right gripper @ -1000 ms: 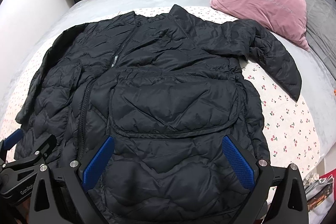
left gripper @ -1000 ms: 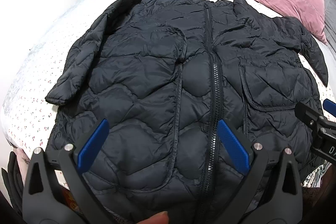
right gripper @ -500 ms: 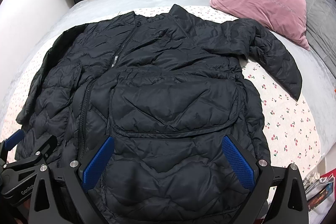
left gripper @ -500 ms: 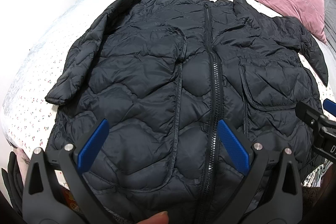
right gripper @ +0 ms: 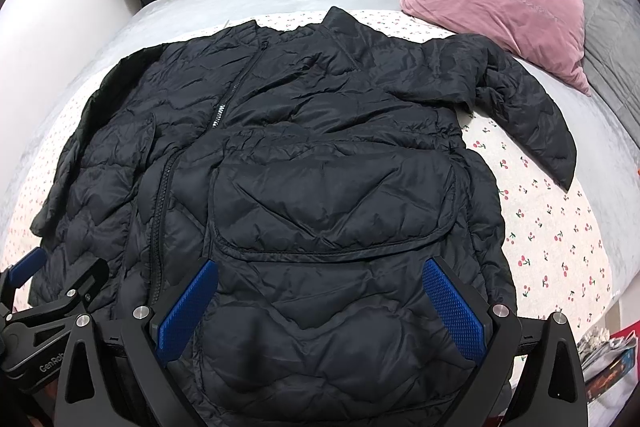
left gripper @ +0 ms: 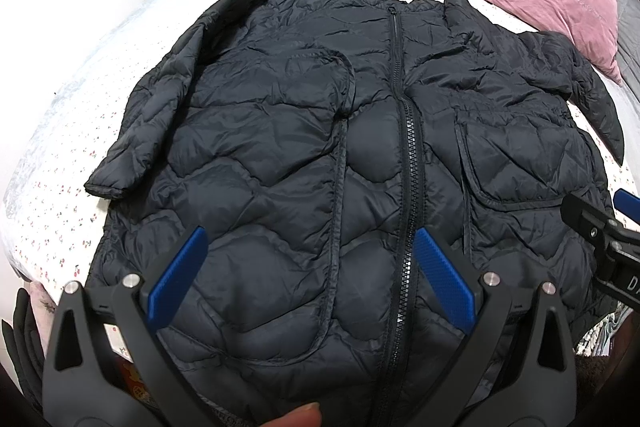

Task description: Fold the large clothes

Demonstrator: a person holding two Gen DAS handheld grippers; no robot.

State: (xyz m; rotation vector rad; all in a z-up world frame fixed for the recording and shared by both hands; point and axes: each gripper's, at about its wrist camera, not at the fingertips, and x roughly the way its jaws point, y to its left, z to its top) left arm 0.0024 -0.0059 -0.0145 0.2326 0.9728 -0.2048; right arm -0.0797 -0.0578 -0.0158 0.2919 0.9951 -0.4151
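Across the middle of both frames your black quilted puffer jacket (left gripper: 320,147) lies zipped and flat on the cherry-print bed (right gripper: 560,247), both hand-held grippers, left (left gripper: 310,281) and right (right gripper: 320,311), released above its hem, ready for folding.

Each handheld gripper, left (left gripper: 308,275) and right (right gripper: 320,307), has a matte black forked frame, silver round screws and two blue textured pads (right gripper: 452,311). White lettering marks one frame at 8 o'clock. A fingertip (left gripper: 298,417) shows at 6 o'clock.

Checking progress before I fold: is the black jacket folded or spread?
Spread. The black jacket lies flat, zipped, both sleeves out on the bed.
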